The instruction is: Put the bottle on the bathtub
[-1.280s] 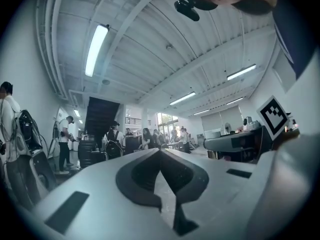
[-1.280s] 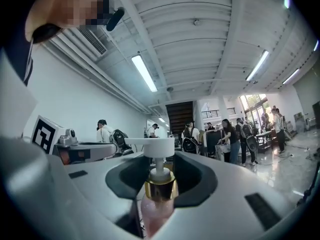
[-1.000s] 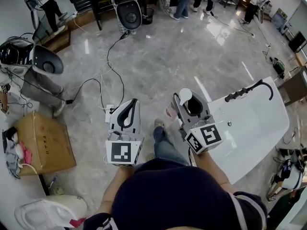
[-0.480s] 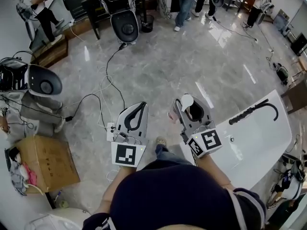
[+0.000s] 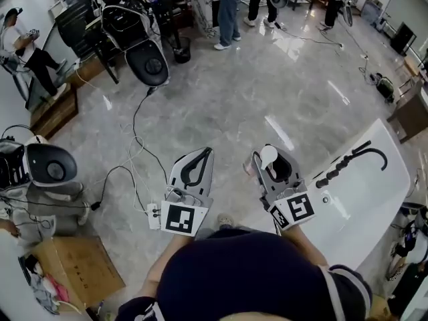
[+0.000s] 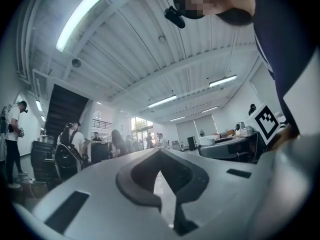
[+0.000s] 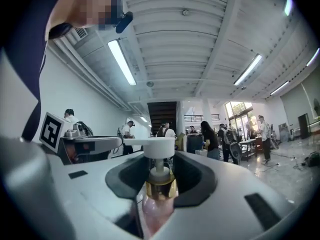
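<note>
While clamping right claw (image 5: 271, 159) on pump bottle (image 7: 159, 186), left claw (image 5: 204, 154) closed, empty: risking toppling off right-side bathtub (image 5: 374, 186) rim if releasing tilted.

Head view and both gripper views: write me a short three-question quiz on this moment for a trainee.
1. True or false: the left gripper holds the bottle.
2. Pick one. In the head view, the bathtub lies: A, on the person's left; B, on the person's right; C, under the left gripper.
3. Fill in the gap: the bottle has a gold collar and a ___ pump top.

Key:
1. False. The left gripper's jaws are together with nothing between them. The right gripper is closed on the bottle.
2. B.
3. White.
</note>
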Demonstrator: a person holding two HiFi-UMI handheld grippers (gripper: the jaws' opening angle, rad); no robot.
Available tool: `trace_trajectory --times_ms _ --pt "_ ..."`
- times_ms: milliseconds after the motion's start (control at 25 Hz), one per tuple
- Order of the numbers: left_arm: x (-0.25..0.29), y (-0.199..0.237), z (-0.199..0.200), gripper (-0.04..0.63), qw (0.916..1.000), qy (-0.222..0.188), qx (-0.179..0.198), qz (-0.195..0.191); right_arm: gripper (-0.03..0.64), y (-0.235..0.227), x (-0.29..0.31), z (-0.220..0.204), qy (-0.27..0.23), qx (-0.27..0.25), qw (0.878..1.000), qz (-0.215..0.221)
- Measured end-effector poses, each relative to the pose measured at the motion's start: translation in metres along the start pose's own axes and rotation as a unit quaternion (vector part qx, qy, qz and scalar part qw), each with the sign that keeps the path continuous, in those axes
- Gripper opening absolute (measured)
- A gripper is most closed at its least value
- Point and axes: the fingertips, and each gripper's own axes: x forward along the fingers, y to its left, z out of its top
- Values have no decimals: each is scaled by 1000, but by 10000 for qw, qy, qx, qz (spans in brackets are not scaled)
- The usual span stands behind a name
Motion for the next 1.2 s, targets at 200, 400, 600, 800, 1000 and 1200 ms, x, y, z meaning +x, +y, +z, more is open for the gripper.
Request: trace_trajectory --times_ms 200,400,600,800,1000,1200 --pt "56 -29 -10 23 9973 68 -179 -711 154 -49 -19 -1 40 -14 9975 -709" --pt "111 -85 -16 23 9828 9 -315 -1820 155 -98 -69 -13 194 33 9828 -1836" --pt "161 -126 -36 23 9600 4 -420 -2768 155 -143 -95 -30 257 -96 9602 -2779" --pt "196 -160 -51 23 9189 142 -473 -3914 155 -165 -123 -36 249 54 9181 -3955" --pt "222 -188 -68 23 8703 206 -602 -4884 153 -177 -139 -41 189 117 8692 -4940" --pt "215 -224 -85 23 8161 248 -684 -5733 153 -177 -174 -62 399 137 8183 -5733"
